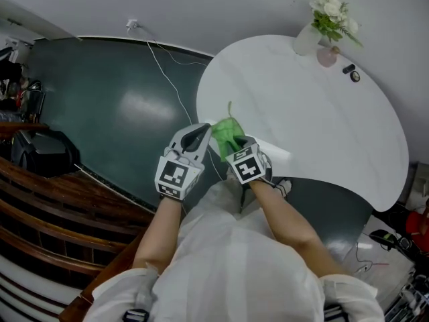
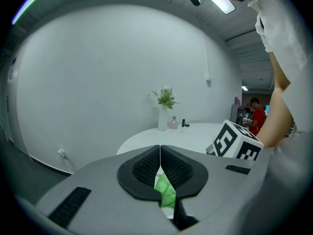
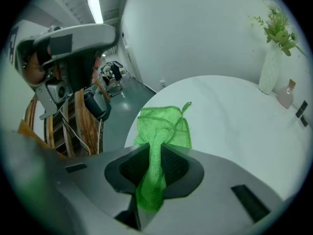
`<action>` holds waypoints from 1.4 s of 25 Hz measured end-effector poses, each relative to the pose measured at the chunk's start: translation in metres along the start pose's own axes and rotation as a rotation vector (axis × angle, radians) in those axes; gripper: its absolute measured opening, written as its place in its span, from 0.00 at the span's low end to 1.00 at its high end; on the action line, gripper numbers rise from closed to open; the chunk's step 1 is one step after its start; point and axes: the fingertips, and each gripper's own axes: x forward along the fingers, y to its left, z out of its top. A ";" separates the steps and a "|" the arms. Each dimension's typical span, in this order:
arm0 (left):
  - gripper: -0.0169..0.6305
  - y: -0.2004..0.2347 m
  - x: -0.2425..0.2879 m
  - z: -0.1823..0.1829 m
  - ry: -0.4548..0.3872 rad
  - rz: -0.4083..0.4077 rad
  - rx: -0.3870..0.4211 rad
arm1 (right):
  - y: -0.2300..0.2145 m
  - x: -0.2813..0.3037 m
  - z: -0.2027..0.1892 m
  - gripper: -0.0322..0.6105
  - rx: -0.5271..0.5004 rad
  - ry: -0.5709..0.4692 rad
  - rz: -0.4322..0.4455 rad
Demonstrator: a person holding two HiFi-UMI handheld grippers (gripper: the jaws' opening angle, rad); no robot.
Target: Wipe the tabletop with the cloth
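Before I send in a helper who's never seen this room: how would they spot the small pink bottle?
Find the rounded white table; at its far edge stands a white vase of flowers. The pink bottle sits beside it, shorter than the vase and the only pink thing; the small items nearby are dark.

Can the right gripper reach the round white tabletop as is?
Probably yes. The right gripper, shut on the green cloth, hangs over the near edge of the round white tabletop, with bare surface ahead. The white vase stands far off at the back edge.
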 end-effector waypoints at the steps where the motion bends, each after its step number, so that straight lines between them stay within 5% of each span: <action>1: 0.05 -0.003 0.002 0.001 0.000 -0.007 0.003 | 0.002 -0.002 -0.005 0.15 -0.007 0.000 0.003; 8: 0.05 -0.034 0.027 0.012 -0.001 -0.069 0.028 | -0.011 -0.036 -0.043 0.15 -0.010 -0.001 -0.008; 13: 0.05 -0.073 0.055 0.026 -0.002 -0.150 0.054 | -0.048 -0.068 -0.082 0.15 0.094 -0.019 -0.078; 35: 0.05 -0.341 0.198 0.100 -0.023 -0.438 0.190 | -0.252 -0.248 -0.282 0.15 0.422 -0.046 -0.362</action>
